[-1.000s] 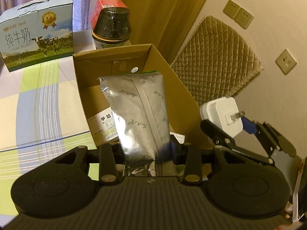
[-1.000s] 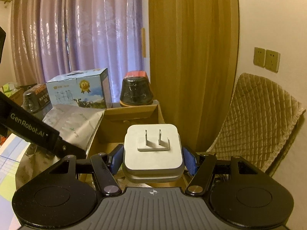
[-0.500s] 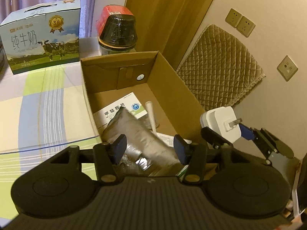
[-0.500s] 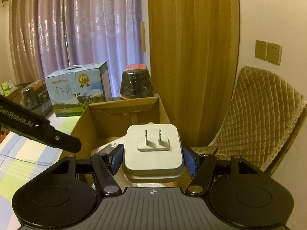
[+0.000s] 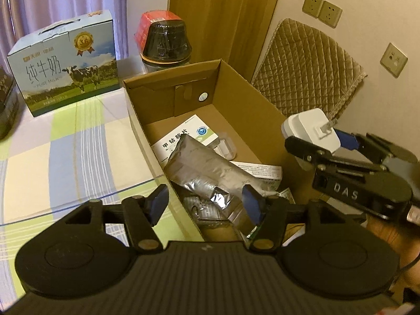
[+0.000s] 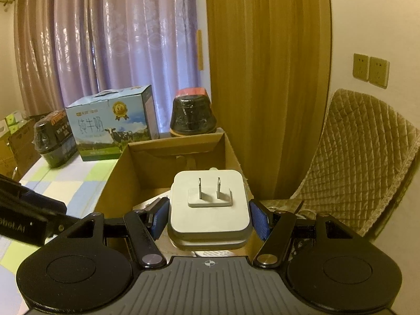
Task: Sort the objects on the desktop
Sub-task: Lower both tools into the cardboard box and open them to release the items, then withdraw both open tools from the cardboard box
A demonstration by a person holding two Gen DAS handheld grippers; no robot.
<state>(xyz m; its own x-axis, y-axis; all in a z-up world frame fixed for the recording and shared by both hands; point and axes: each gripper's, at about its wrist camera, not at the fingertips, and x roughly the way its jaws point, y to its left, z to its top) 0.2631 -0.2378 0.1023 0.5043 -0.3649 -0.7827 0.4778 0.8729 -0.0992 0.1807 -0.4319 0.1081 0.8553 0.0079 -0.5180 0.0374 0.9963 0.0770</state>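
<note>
Below the spread, empty left gripper (image 5: 204,200), the crinkled silver foil pouch (image 5: 204,168) lies inside the open brown cardboard box (image 5: 265,107). Right view: right gripper (image 6: 208,219) clamps the white square plug adapter (image 6: 210,204), prongs up, box just beyond, slightly left.

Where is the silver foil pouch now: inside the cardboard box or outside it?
Inside. The silver foil pouch lies flat in the cardboard box, on papers, with the left hand-held gripper open above it.

My own left gripper (image 5: 204,204) hides the near end of the cardboard box (image 5: 265,110) and the foil pouch (image 5: 204,168), whose small green print I cannot read.
</note>
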